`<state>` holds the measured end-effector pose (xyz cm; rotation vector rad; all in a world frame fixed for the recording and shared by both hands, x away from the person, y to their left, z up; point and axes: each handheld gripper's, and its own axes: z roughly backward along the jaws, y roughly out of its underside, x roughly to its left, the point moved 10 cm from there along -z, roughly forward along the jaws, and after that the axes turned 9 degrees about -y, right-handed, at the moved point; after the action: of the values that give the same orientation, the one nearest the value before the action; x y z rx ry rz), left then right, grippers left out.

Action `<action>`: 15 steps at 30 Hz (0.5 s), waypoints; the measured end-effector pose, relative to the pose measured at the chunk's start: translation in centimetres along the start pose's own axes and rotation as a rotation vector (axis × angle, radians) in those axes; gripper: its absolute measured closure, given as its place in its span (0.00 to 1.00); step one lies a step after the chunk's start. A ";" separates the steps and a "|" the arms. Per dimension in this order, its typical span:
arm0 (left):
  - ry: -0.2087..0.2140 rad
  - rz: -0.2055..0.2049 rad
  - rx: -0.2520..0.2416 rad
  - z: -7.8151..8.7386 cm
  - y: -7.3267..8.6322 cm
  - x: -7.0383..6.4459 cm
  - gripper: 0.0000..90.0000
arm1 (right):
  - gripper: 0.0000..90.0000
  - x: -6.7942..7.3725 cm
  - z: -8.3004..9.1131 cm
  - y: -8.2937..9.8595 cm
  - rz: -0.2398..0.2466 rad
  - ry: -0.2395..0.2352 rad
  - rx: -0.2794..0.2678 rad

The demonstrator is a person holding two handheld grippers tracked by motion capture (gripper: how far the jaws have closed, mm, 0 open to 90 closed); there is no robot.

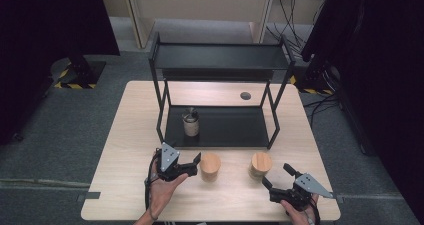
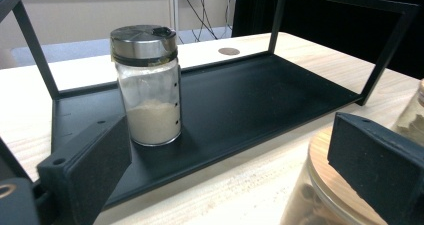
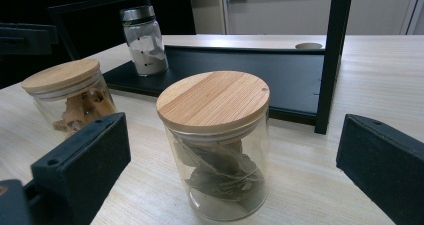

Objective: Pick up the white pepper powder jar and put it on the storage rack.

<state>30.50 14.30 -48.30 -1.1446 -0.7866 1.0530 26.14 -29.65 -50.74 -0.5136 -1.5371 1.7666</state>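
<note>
Both grippers stand with fingers spread wide, holding nothing. The left gripper (image 1: pixel 192 166) is just beside the left wooden-lidded jar (image 1: pixel 210 166) on the table (image 1: pixel 120 150). The right gripper (image 1: pixel 278 178) faces the bay-leaf jar (image 1: pixel 260 165). A spice shaker (image 1: pixel 190 122) stands on the rack's lower shelf (image 1: pixel 235 127).

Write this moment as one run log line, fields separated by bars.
left gripper: open, beside left jar | right gripper: open, near right jar | shaker: on rack

Bare tabletop (image 1: pixel 130 150) lies open; rack posts (image 1: pixel 274 125) and shaker (image 1: pixel 190 122) obstruct.
</note>
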 end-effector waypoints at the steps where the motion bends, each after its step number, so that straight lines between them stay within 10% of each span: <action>1: 0.002 0.000 0.002 0.1 0.1 0.0 0.03 | 0.01 0.0 0.0 0.0 0.001 0.000 -0.001; 15: 0.020 -0.005 -0.005 2.1 1.5 0.1 0.03 | 0.01 0.0 0.0 0.0 0.000 -0.001 -0.001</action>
<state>28.20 15.19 -49.25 -1.1557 -0.7763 1.0347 26.11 -29.64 -50.72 -0.5138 -1.5388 1.7667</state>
